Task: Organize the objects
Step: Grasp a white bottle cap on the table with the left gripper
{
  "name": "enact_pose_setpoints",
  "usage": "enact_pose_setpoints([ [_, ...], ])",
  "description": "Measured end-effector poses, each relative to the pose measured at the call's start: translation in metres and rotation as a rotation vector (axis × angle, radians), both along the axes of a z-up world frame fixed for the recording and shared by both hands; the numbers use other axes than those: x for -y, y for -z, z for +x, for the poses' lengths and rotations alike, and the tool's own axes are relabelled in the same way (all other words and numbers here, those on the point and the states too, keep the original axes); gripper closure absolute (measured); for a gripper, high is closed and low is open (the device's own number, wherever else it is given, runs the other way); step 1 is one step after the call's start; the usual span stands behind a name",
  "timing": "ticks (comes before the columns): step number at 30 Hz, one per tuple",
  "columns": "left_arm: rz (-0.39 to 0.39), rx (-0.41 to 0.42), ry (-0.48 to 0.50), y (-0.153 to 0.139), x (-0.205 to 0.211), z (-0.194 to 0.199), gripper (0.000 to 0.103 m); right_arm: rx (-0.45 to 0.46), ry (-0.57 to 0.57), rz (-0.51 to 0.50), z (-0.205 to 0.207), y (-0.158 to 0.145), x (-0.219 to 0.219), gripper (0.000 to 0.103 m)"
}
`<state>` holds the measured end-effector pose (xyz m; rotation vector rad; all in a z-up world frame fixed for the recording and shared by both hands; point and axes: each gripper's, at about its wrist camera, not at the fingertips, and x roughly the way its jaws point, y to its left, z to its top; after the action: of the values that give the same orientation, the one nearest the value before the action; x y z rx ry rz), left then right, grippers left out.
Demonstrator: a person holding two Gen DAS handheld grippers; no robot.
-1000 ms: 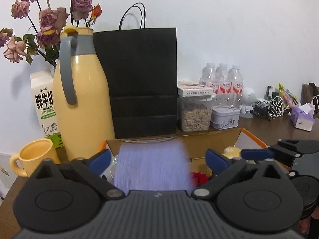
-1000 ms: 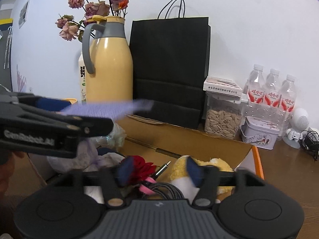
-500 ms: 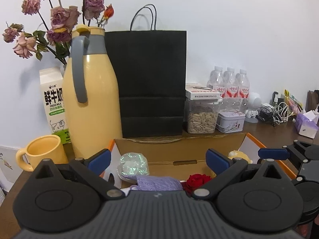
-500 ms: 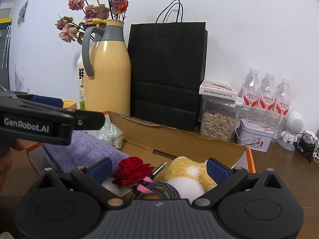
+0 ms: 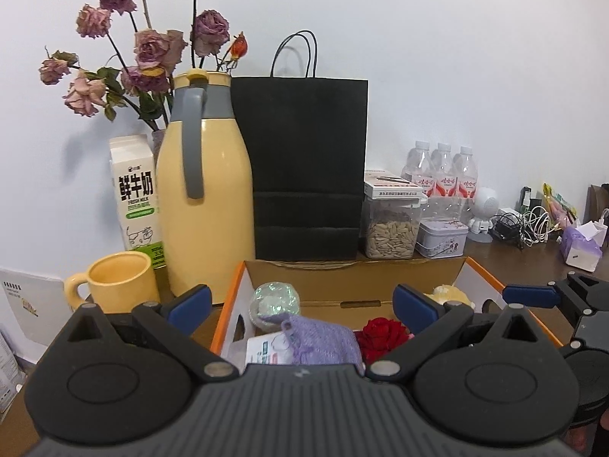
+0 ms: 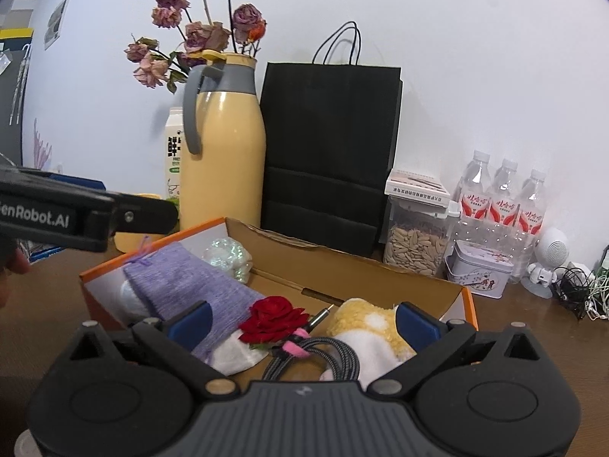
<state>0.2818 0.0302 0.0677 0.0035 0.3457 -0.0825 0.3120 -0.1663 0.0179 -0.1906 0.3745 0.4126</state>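
The purple pouch (image 6: 190, 285) is lying inside the cardboard box (image 6: 462, 304), at its left end, resting on something white and leaning toward the glittery ball (image 6: 228, 257) at the back wall. Nothing is being pinched by either gripper. The right gripper (image 6: 300, 321) is being held with its jaws spread wide, having just been opening, and only the box contents are seen through the gap: the red rose (image 6: 276, 318), the braided cable (image 6: 323, 358) with its pink tie, and the yellow plush toy (image 6: 365, 323). The left gripper (image 5: 300, 304) is also being held spread, hovering above the near edge of the box with no pad touching the pouch (image 5: 319, 339) below it.

The step in hand is judged to be the release of the pouch into the box, with both grippers being kept clear of the contents. How many things are still waiting to be sorted cannot be told, since the near part of the worktop (image 6: 533, 342) is being hidden by the gripper bodies.

The next move is being judged as a search for another loose item. Candidates outside the box are being shown: the yellow mug (image 5: 118, 280) beside the thermos (image 5: 205, 198), and the small tin (image 5: 441, 238) near the seed jar (image 5: 392, 224). Whichever is chosen, a spread gripper is being called for at approach, with care being taken that the box wall is not knocked.
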Motion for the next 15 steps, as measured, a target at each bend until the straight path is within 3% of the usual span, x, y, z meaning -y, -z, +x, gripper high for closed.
enact_pose_setpoints([
  [6,-0.002,0.004,-0.003,-0.004,-0.005,-0.028,0.0,0.003,-0.012,-0.004,-0.026,-0.002,-0.001,0.0],
  [15,0.022,-0.054,-0.033,0.008,-0.019,-0.069,0.0,-0.018,-0.012,-0.019,-0.065,0.006,-0.003,0.0],
])
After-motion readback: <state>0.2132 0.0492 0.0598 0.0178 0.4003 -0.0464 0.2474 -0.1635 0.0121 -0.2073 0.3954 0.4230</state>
